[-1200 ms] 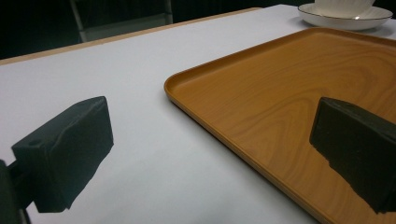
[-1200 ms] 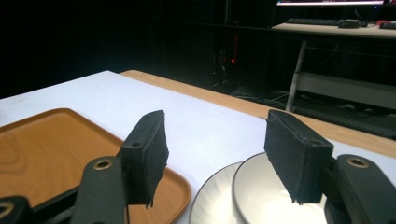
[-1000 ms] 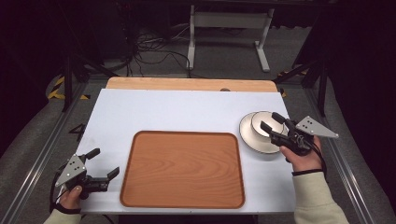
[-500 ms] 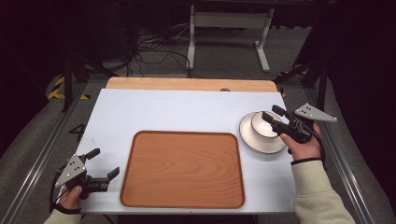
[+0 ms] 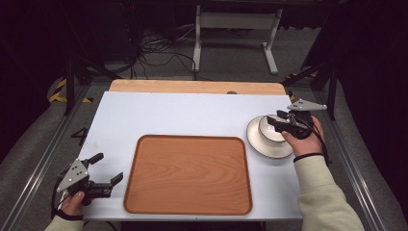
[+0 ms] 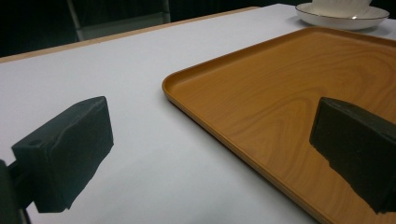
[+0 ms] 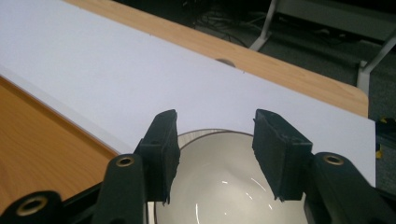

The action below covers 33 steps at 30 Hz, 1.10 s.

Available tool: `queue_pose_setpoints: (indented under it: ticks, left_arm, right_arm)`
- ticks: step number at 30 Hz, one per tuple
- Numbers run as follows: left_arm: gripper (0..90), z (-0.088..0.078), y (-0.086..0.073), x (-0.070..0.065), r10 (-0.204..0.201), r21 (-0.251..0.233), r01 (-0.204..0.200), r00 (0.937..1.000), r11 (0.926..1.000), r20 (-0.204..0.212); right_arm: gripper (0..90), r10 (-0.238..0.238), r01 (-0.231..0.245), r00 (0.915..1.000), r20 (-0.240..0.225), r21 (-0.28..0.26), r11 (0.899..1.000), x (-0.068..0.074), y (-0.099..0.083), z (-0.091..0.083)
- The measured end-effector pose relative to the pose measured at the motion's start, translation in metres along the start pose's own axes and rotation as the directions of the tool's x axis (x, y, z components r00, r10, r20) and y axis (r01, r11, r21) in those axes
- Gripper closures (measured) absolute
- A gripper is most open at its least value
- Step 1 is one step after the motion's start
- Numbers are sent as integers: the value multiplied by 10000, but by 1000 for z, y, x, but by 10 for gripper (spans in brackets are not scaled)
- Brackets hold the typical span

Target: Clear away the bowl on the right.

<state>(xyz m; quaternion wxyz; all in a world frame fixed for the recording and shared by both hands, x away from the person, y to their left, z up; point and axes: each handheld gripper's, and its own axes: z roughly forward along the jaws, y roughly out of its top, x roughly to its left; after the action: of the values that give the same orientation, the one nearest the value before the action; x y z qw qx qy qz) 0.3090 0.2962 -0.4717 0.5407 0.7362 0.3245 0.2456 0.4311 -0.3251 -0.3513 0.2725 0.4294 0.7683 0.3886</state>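
white bowl (image 5: 272,129), wood-grain tray (image 5: 188,174), black jaws

No legible text, label, brand, number or sign on any surface in these views.

The high view looks forward and down over the whole table (image 5: 192,113). Both gripper views sit low and close; each shares the wooden tray (image 6: 299,84) and white bowl (image 7: 224,186) with it.

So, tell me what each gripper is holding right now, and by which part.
Nothing is held. The left gripper hangs open beside the tray. The right gripper hovers over the white bowl, jaws just closing but not gripping it.
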Motion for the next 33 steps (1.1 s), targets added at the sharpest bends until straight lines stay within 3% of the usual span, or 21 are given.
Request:
queue_pose_setpoints:
  ticks: [7, 12, 17, 22, 33]
  left_arm:
    - [2, 0, 0, 1, 9, -48, -9, 10000, 10000, 3]
    - [3, 0, 0, 0, -60, -53, 60, 10000, 10000, 1]
    - [3, 0, 0, 0, -67, -57, 67, 10000, 10000, -2]
    - [3, 0, 0, 0, -78, -45, 78, 10000, 10000, -21]
    - [3, 0, 0, 0, -89, -53, 89, 10000, 9999, -12]
  right_arm:
    - [536, -311, 332, 9993, -190, 1207, 9921, -4, -3, 14]
    - [521, -346, 411, 9984, -439, 1572, 9867, -5, -6, 19]
    - [513, 12, 151, 9965, -838, 1937, 9809, -3, -8, 20]
    - [518, 60, 192, 9938, -1109, 2248, 9742, 1, -8, 20]
    - [557, -250, 731, 9886, -1484, 3280, 9418, 8, -14, 32]
